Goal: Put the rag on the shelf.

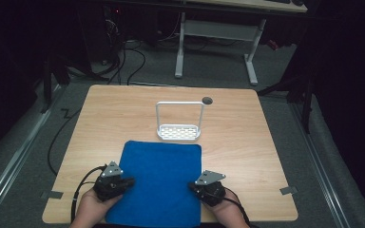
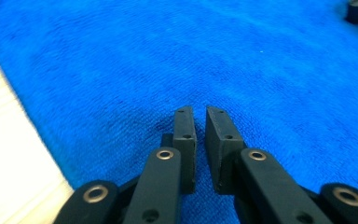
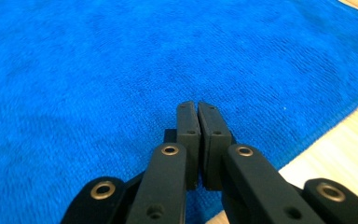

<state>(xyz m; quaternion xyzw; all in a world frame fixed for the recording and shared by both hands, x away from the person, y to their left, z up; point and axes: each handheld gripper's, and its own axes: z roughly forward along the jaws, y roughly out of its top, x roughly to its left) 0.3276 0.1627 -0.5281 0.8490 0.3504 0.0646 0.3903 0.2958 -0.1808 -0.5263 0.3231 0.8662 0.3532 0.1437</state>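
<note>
Flat blue terry towel — rectangular

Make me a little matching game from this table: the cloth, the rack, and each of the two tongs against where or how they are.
Things:
1. blue cloth
2. white rack
3. left tongs
4. right tongs

States:
A. jaws pressed together over the cloth's right edge
B. a narrow gap between the jaws
C. lies flat at the table's near edge
D. stands beyond the cloth, handle up

Pairs: 1-C, 2-D, 3-B, 4-A
</note>
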